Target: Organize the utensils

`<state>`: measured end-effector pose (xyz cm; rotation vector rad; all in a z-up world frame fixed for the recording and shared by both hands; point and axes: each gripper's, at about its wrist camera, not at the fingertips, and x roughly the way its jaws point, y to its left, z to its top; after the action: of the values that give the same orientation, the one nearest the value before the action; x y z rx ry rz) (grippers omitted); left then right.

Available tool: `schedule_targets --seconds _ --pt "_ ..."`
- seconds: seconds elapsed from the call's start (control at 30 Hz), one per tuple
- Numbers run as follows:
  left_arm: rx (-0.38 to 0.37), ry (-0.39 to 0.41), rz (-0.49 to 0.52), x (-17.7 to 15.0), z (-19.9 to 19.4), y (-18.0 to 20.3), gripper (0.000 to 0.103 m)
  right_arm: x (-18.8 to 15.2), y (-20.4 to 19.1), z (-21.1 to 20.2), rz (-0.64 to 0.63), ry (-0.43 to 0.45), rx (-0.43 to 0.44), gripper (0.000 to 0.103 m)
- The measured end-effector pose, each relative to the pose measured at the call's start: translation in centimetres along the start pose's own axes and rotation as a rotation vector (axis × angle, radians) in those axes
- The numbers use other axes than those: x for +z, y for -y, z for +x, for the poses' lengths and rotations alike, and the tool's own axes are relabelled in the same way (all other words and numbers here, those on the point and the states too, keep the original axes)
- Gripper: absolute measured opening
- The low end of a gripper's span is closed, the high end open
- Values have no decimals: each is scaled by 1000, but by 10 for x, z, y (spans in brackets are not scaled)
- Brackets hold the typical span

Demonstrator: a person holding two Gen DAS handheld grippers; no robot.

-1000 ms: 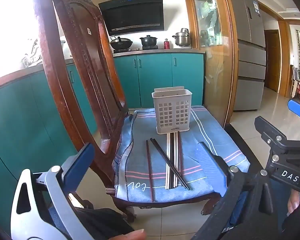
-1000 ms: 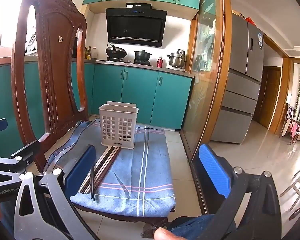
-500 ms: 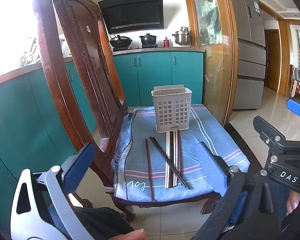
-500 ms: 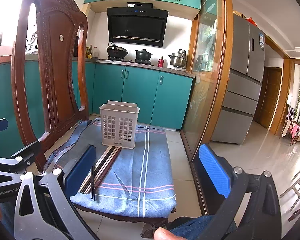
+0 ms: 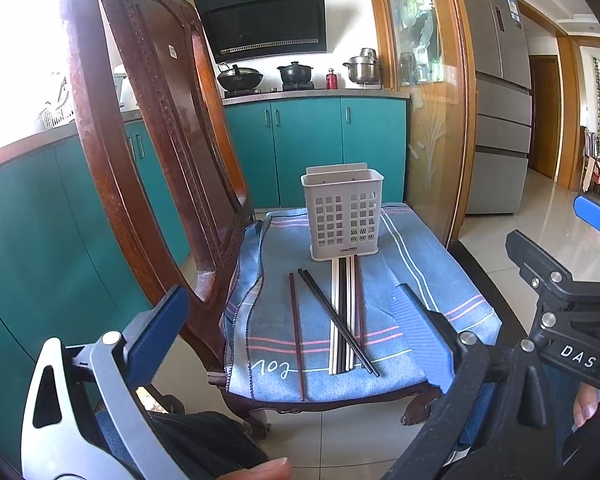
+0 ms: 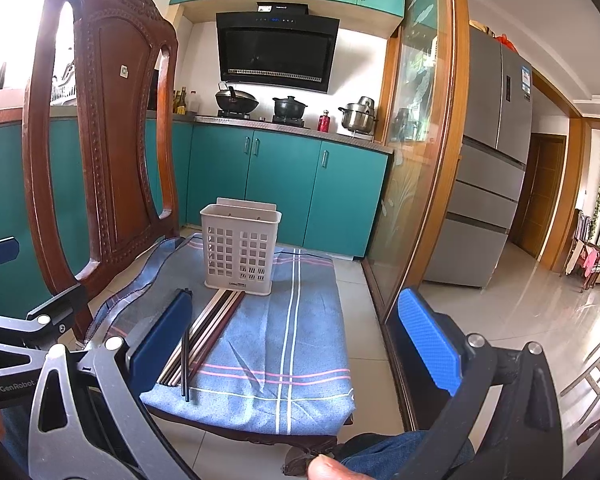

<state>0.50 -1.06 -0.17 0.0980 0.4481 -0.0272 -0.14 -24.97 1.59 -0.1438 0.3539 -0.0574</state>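
A white slotted utensil basket [image 5: 343, 213] stands upright on a blue striped cloth [image 5: 420, 276] covering a wooden chair [image 5: 148, 128]. Chopsticks [image 5: 346, 316] lie flat on the cloth just in front of the basket, one dark stick crossing the others. The left gripper [image 5: 296, 332] and the right gripper [image 6: 296, 340] hover short of the basket, jaws spread wide, gripping nothing.

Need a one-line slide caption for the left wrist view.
Open left gripper facing chopsticks laid on a blue cloth before an empty white utensil basket.
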Motion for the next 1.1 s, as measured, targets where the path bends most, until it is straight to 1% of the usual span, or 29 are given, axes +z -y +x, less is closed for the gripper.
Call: schedule_targets --seconds 1.1 --pt "5 -12 0 -2 9 -2 100 -5 6 4 6 -2 -4 101"
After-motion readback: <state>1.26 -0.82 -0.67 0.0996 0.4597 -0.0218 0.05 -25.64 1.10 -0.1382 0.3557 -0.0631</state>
